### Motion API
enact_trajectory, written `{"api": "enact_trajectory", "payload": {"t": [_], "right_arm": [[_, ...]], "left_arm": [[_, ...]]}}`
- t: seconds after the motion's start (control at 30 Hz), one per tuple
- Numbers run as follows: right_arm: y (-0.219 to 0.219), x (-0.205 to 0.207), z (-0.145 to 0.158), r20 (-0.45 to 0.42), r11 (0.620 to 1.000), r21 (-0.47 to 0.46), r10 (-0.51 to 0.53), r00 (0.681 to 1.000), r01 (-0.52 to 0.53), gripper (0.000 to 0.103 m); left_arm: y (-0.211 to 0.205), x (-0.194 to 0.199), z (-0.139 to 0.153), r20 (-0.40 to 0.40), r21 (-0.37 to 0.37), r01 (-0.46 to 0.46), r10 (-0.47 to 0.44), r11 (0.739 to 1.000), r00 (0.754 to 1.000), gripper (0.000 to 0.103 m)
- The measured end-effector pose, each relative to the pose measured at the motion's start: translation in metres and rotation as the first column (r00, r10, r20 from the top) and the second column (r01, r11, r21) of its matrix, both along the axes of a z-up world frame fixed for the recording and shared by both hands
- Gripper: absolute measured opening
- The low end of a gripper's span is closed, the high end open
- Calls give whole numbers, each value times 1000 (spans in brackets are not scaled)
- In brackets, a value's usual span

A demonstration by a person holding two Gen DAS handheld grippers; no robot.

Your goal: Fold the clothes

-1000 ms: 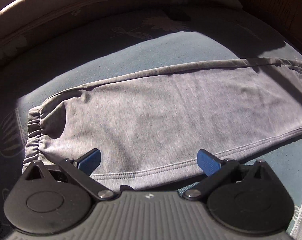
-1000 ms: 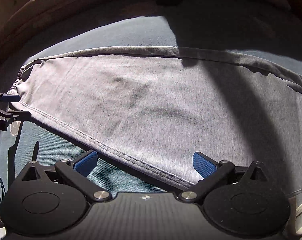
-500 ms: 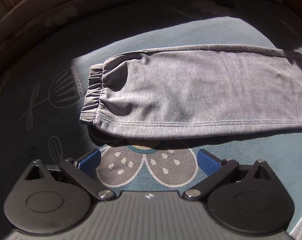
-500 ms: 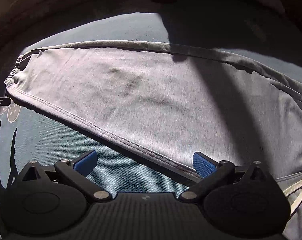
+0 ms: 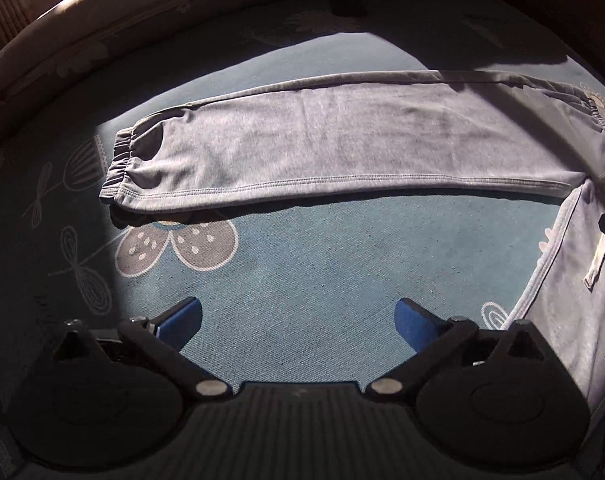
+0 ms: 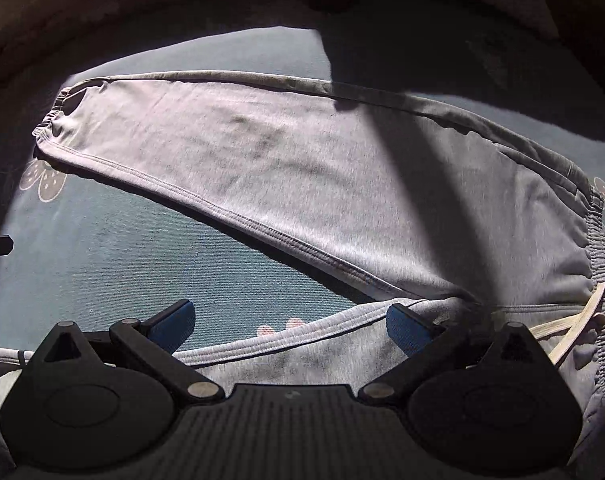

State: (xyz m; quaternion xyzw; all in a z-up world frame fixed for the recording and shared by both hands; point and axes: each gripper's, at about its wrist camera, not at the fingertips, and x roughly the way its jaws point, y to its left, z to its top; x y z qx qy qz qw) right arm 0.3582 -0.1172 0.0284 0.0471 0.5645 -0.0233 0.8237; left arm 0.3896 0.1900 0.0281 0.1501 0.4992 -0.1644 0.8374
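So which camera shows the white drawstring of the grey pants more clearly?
The right wrist view. There the drawstring lies in sunlight beside the elastic waistband, and both of its strands show. In the left wrist view the drawstring appears only as one thin strip at the right edge, partly in shadow.

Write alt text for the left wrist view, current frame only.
Grey sweatpants lie on a blue patterned bedspread, one leg stretched flat across the view with its elastic cuff at the left and the other leg running down the right edge. The left hand-held gripper hangs open and empty over bare bedspread, short of the fabric, in patchy sunlight.
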Motion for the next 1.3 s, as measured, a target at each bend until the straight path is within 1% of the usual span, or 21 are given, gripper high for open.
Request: {"api": "enact_trajectory", "payload": {"t": [0.13,0.2,0.27,0.3,0.43,0.5,0.57,0.67,0.77,0.9,1.0,1.13,1.23,1.3], "right_arm": [[-15,-42,-24,-65,999,-25,-26,998,25,103],[-22,-62,-36,-97,999,-38,-40,994,36,103],[-29,-83,-49,-129,998,-52,-54,990,48,103],[-34,-89,-53,-115,997,-63,-51,992,44,103],[-47,-101,-65,5,995,-104,7,1000,-7,103],[-52,-106,-75,39,994,-97,52,998,-48,103],[-56,-109,-86,52,992,-97,89,995,-84,103],[-64,-119,-100,72,993,-66,103,992,-99,103],[-66,-124,-103,98,992,-56,119,988,-113,103],[-64,-127,-104,111,990,-67,128,985,-122,103],[-64,-128,-105,118,990,-75,127,985,-119,103],[-63,-130,-106,131,990,-82,125,983,-115,103],[-63,-132,-107,137,990,-87,122,983,-111,103],[-62,-131,-107,133,991,-89,116,984,-105,103]], "left_arm": [[-18,-51,-11,-5,44,48,-48,998,999,102],[-25,-71,-18,-22,48,47,-46,998,999,102],[-33,-91,-24,-16,61,34,-33,998,999,102],[-37,-101,-27,-7,65,17,-16,998,1000,102],[-56,-134,-41,13,54,-58,58,997,998,102],[-66,-146,-51,25,50,-86,85,995,996,102],[-74,-156,-62,29,46,-127,126,991,992,102],[-81,-166,-78,32,43,-184,183,982,983,102],[-84,-176,-88,46,45,-235,233,971,971,102],[-77,-181,-91,42,1,-300,300,954,953,102],[-69,-182,-90,6,-14,-330,330,944,944,102],[-36,-195,-91,-98,-71,-397,389,915,916,102],[-8,-207,-88,-171,-90,-386,367,918,914,102],[10,-208,-80,-221,-132,-412,378,902,899,102]]}}
